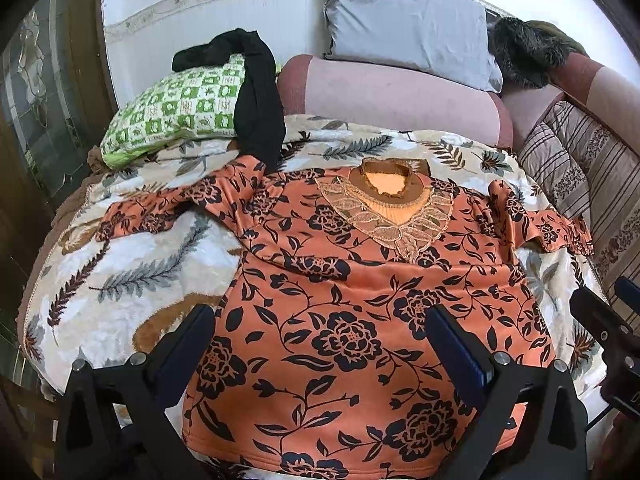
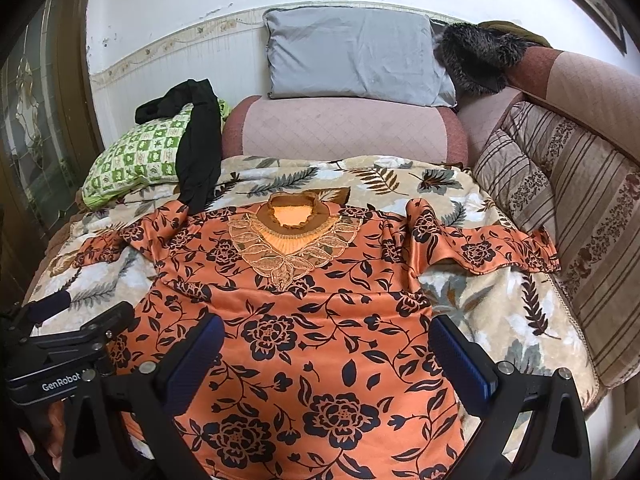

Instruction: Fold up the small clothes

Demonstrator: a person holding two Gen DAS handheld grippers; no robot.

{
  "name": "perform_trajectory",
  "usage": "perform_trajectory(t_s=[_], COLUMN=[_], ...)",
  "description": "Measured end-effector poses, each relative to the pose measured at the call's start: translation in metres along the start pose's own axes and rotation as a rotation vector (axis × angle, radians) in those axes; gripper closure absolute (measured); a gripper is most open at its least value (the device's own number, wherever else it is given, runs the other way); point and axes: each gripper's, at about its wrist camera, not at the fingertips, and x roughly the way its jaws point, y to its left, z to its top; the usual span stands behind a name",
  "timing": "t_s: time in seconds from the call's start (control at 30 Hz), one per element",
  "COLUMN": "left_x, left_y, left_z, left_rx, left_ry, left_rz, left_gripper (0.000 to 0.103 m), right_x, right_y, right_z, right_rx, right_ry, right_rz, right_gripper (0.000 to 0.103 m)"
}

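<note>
A: So, from the left wrist view, how far along is the folding?

B: Hardly begun, I'd judge. One orange floral top point(image 1: 352, 312) lies spread flat on the leaf-print blanket point(image 1: 120, 264), straight ahead of the left gripper point(image 1: 320, 336) and running under its fingers. Both sleeves are still out to the sides and no fold shows. The gripper's jaws stand wide apart with nothing between them.

A: Anything else to count there?

B: One black garment point(image 1: 256, 112) draped over one green checked pillow point(image 1: 176, 112), far ahead and to the left. One grey pillow point(image 1: 404, 24) far ahead, propped on the pink sofa arm point(image 1: 392, 100). The right gripper point(image 1: 600, 320) shows at the right edge.

A: And the right wrist view?

B: Same top point(image 2: 320, 320), just ahead of and beneath the right gripper point(image 2: 324, 344), whose jaws are also spread wide and empty. The hem sits nearest, the lace collar point(image 2: 294, 240) farther ahead. One sleeve stretches right, one left. The left gripper point(image 2: 72, 336) hovers at the left over the top's edge, one striped cushion point(image 2: 516, 184) ahead to the right.

A: What's left?

B: Everything, it seems: sleeves in, body folded over; possibly the black garment too.
</note>
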Motion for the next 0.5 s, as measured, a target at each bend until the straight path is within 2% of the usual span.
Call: perform_trajectory(t_s=[0.07,0.17,0.23,0.3,0.4,0.5], left_x=[0.01,0.035,0.052,0.067,0.088,0.097], left_y=[0.007,0.019,0.027,0.031,0.031,0.025], left_z=[-0.003,-0.013,-0.021,-0.027,-0.035,-0.036], left_rx=[-0.016,-0.049,-0.068,-0.074,-0.064,-0.036], left_ry=[0.023,0.089,0.134,0.172,0.224,0.236], left_rz=[-0.017,-0.018,-0.004,0.009,0.038,0.045], left_gripper=[0.0,0.0,0.0,0.0,0.0,0.0], right_x=[0.009,0.025,0.037,0.052,0.076,0.11], right_y=[-0.01,-0.044,-0.084,-0.14,-0.218,-0.298], right_z=[-0.003,-0.013,-0.023,-0.034,-0.047,-0.059], right_rx=[0.024,0.138,0.274,0.466,0.717,0.974], right_ry=[0.031,0.088,0.104,0.103,0.079,0.045], right_rz=[0.033,0.11,0.17,0.223,0.261,0.284], right_gripper=[0.0,0.0,0.0,0.0,0.0,0.001])
